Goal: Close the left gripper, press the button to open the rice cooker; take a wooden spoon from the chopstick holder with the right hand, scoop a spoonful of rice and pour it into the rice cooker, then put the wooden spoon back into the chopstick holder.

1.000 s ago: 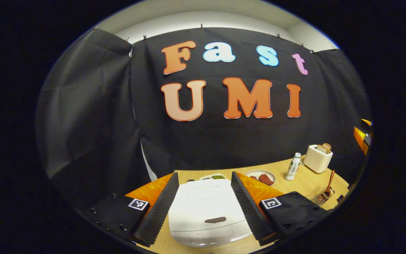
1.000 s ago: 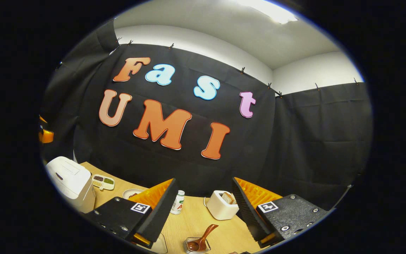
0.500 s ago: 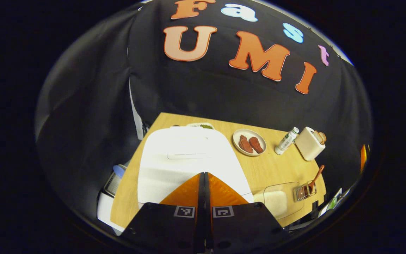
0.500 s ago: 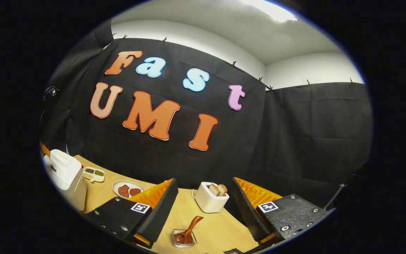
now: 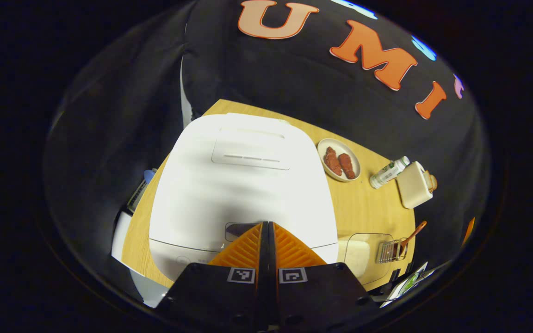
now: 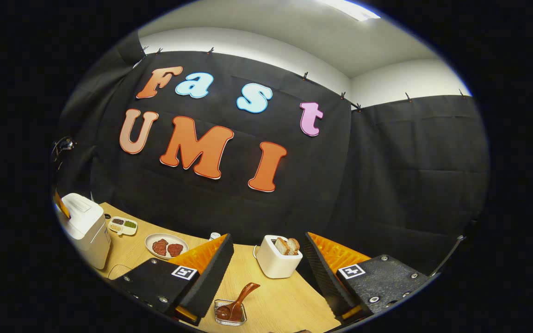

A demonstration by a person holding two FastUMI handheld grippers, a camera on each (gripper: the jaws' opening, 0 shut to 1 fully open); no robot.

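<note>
Rice cooker (image 5: 243,185), white, lid down, at the centre of the left gripper view, on a wooden table (image 5: 368,208). Left gripper (image 5: 266,226) at 6 o'clock, fingers pressed together, tips right at the dark button (image 5: 238,230) on the cooker's front edge; cannot tell whether touching. Plate of meat (image 5: 339,159) at 2 o'clock from the cooker, then a bottle (image 5: 389,172) lying and a toaster (image 5: 414,185) further out at 3 o'clock. Clear rice box (image 5: 361,252) just beside the cooker at 4 o'clock, wire holder (image 5: 389,251) next to it with the wooden spoon (image 5: 412,233) leaning out. In the right gripper view, right gripper (image 6: 266,273) at 6 o'clock, fingers spread wide, empty, above the table. Spoon (image 6: 238,300) in the holder (image 6: 230,314) low between the fingers; toaster (image 6: 278,261) behind. Cooker (image 6: 83,222) far off at 9 o'clock, small divided dish (image 6: 122,225) and plate (image 6: 165,246) beside it.
</note>
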